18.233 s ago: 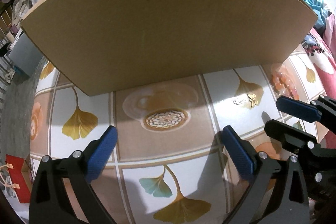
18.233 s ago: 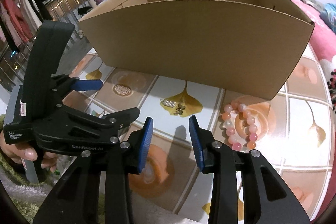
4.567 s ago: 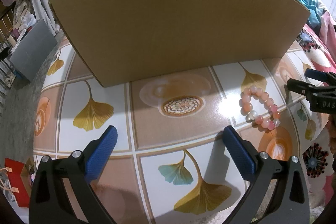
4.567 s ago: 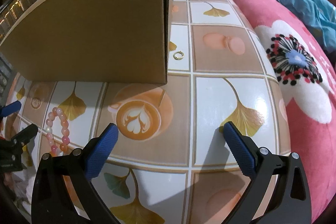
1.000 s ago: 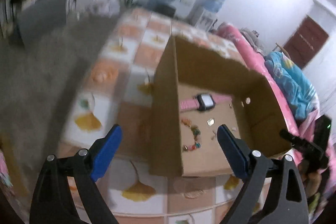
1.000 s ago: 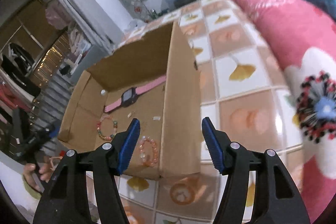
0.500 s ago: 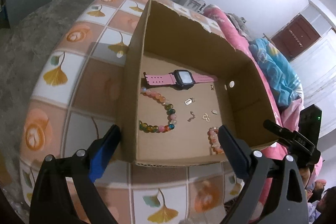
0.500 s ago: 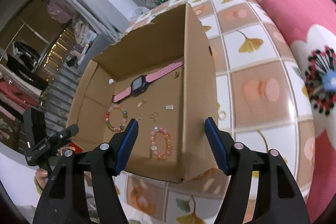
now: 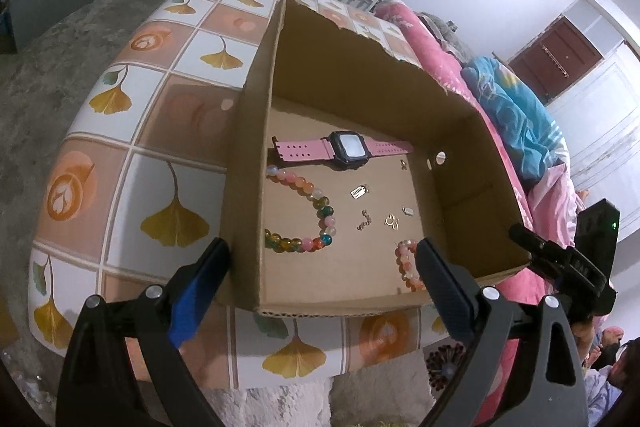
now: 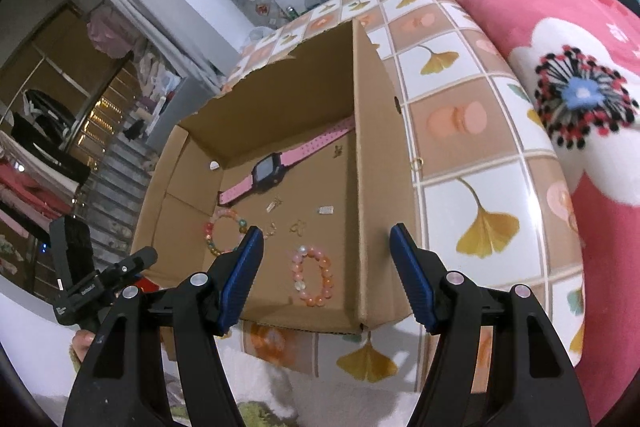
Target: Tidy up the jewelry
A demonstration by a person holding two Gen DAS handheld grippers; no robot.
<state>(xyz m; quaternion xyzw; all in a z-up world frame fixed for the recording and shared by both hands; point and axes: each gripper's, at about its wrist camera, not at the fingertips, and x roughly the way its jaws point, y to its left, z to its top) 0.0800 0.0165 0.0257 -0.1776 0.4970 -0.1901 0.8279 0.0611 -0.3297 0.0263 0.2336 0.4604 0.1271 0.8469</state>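
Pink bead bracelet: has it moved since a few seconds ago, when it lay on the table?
Yes. The bracelet now lies inside the box, near its front wall, off the table.

Open from above: cardboard box (image 9: 248, 163) with four upright walls fencing its floor. Near right floor taken by pink bead bracelet (image 10: 313, 277), far end by pink watch (image 9: 344, 150). Bare floor between. Outside right wall, clear tabletop (image 10: 472, 155) holding one small ring (image 10: 417, 163).
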